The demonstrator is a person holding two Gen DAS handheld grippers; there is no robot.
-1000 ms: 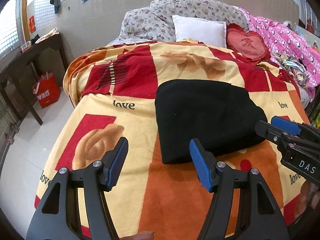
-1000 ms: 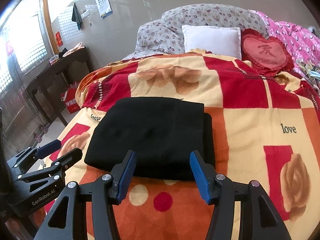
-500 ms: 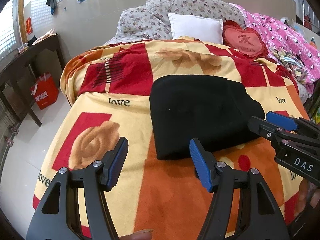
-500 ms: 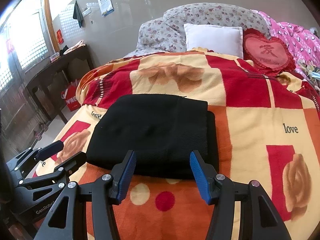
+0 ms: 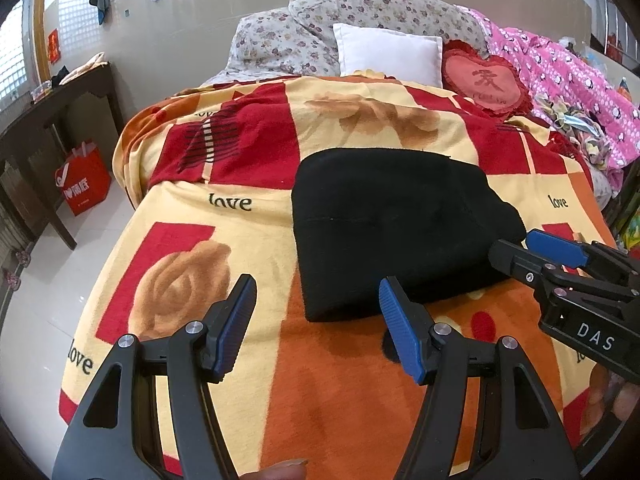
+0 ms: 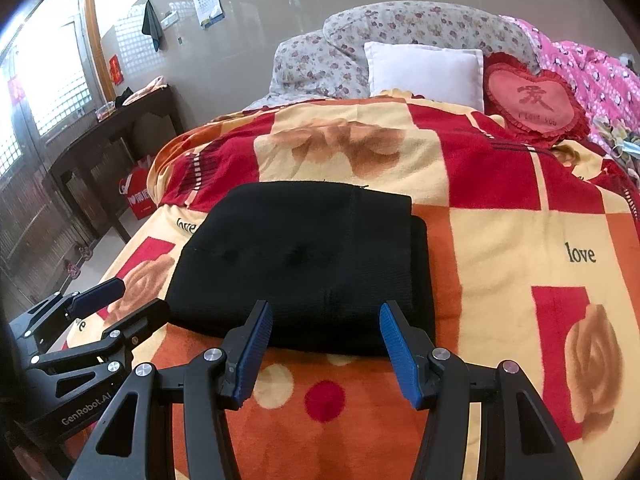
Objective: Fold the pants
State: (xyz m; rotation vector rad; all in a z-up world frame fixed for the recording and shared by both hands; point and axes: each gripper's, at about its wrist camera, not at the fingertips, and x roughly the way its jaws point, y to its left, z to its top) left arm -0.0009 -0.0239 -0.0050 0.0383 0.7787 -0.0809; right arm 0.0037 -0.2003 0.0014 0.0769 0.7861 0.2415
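The black pants (image 5: 396,224) lie folded into a thick rectangle on the patterned blanket (image 5: 192,264); they also show in the right wrist view (image 6: 300,264). My left gripper (image 5: 318,300) is open and empty, just in front of the pants' near left corner. My right gripper (image 6: 326,320) is open and empty, just in front of the pants' near edge. In the left wrist view the right gripper (image 5: 536,252) shows at the right, by the pants' right corner. In the right wrist view the left gripper (image 6: 124,300) shows at the lower left.
Floral pillows (image 5: 360,24), a white pillow (image 5: 384,56), a red heart cushion (image 5: 484,80) and a pink quilt (image 5: 568,92) lie at the head of the bed. A dark wooden table (image 5: 48,120) and a red bag (image 5: 82,188) stand on the floor at left.
Both grippers have drawn back and up a little from the folded pants. Both stay open. The pants have not moved.
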